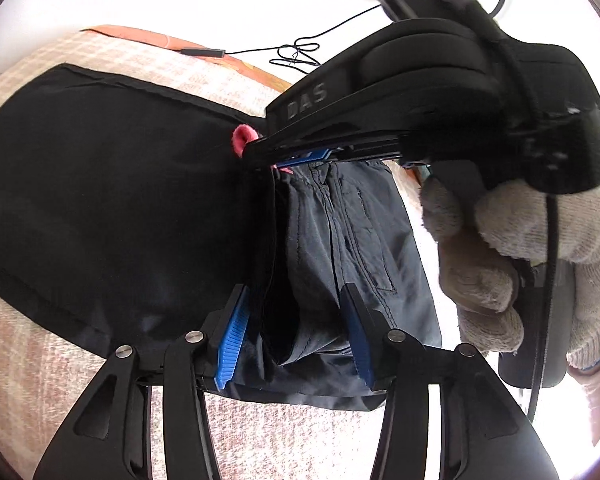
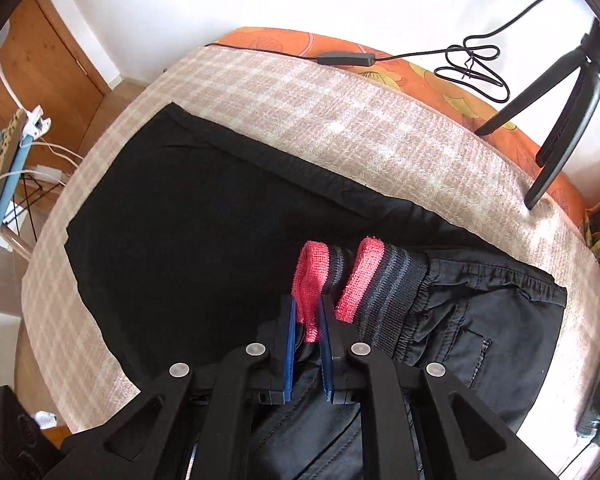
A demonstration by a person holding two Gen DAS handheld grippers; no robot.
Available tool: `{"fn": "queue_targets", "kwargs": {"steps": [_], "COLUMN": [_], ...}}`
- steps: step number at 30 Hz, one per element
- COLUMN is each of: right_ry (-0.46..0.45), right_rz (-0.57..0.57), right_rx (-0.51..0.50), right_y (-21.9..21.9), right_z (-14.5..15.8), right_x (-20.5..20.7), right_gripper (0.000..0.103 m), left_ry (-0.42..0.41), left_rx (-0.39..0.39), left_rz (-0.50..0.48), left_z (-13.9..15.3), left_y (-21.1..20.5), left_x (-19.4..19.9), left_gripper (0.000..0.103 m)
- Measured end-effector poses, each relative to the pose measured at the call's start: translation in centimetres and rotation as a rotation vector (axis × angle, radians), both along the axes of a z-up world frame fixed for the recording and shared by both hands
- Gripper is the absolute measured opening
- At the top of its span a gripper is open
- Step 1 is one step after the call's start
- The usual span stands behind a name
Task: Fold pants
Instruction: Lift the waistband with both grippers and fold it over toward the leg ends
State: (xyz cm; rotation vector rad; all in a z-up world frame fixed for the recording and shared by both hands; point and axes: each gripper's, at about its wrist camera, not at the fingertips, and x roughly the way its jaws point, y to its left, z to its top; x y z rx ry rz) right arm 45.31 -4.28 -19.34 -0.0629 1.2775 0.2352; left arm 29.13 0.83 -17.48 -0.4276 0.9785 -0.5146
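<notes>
Both grippers are working low, pointing down, the right pinched tight and the left part-open.

The left gripper [image 1: 296,332] is sitting at 6 o'clock in its own view, tilting moderately downward, its blue-padded fingers [image 1: 232,340] standing apart with dark pants fabric [image 1: 340,240] lying loosely between them, the pads not pressing it. The right gripper [image 2: 308,344] is pointing steeply down, its jaws pinching the pink cuff tab [image 2: 310,296] at 6 o'clock. In the left wrist view the right gripper's body is reaching in from 2 o'clock, and a white-gloved hand [image 1: 512,256] at 3 o'clock is wrapping around its handle.
</notes>
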Motion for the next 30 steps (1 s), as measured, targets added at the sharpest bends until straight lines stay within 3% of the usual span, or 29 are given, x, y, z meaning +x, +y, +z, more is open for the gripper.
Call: {"fn": "queue_targets", "kwargs": {"steps": [1, 2, 5, 12, 18, 24, 30], "right_ry": [-0.007, -0.013, -0.041, -0.133, -0.183, -0.188, -0.160], "right_rz": [-0.011, -0.022, -0.049, -0.077, -0.046, 0.006, 0.043], "right_rx": [0.027, 0.048, 0.089, 0.199, 0.250, 0.272, 0.286], "right_y": [-0.2, -0.8, -2.5, -4.4, -0.7, 6.1, 12.2], "right_z": [0.3, 0.7, 1.9, 6.6, 9.4, 8.7, 5.3], "right_x": [-0.2, -0.3, -0.7, -1.2, -0.3, 1.3, 3.9], "right_gripper": [0.008, 0.007, 0.006, 0.005, 0.005, 0.005, 0.005], "left_ry": [0.010, 0.016, -0.019, -0.133, -0.178, -0.183, -0.130], "left_rx": [-0.023, -0.046, -0.046, -0.048, -0.046, -0.012, 0.012], "left_rz": [-0.004, -0.014, -0.027, -0.043, 0.008, 0.085, 0.165], "left_z": [-0.2, -0.3, 0.4, 3.8, 5.8, 6.4, 4.6], "left_y": [-0.1, -0.2, -0.7, 1.4, 5.9, 11.9, 16.9], "left_x": [0.2, 0.4, 0.3, -0.2, -0.6, -1.3, -0.2], "left_gripper": [0.041, 0.020, 0.010, 0.007, 0.006, 0.005, 0.005]}}
